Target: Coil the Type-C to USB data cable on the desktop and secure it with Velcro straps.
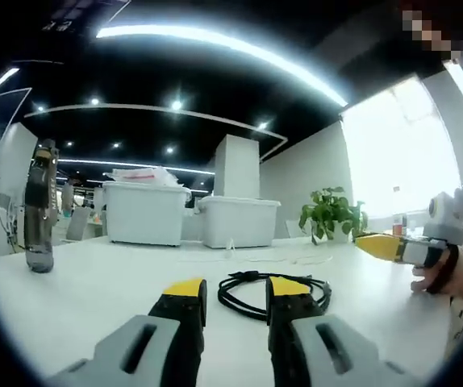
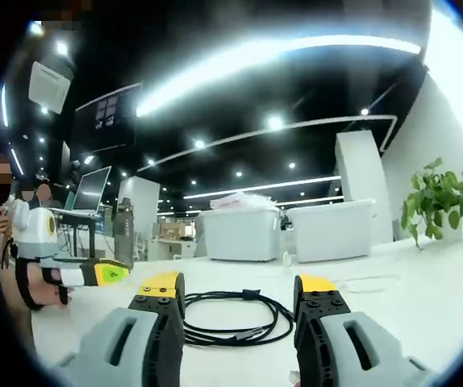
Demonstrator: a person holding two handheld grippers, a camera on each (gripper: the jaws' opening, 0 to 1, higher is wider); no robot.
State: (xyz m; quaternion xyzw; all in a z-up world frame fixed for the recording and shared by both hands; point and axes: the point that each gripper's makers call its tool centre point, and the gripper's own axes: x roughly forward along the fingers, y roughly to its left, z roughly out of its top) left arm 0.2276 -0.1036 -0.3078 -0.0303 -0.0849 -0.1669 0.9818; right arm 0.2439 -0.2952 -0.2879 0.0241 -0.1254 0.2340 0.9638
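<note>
**Coiled cable on the desk, both tools empty**

Left gripper view: the left gripper [image 1: 235, 292] hovers low over the white desk [image 1: 94, 282], jaws apart, holding nothing. The coiled black cable [image 1: 273, 292] lies just beyond its tips. The right gripper [image 1: 377, 245] enters from the right.

Right gripper view: the right gripper [image 2: 238, 287] is spread wide and empty; the cable [image 2: 233, 316] lies between its tips. The left gripper [image 2: 106, 274] is at left; a plant [image 2: 445, 201] stands far right.

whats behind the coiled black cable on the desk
Behind the coiled black cable, a thin white cable lies on the white desk, then two white storage bins and a potted plant. The jaws cover the coil's near edge.
</note>
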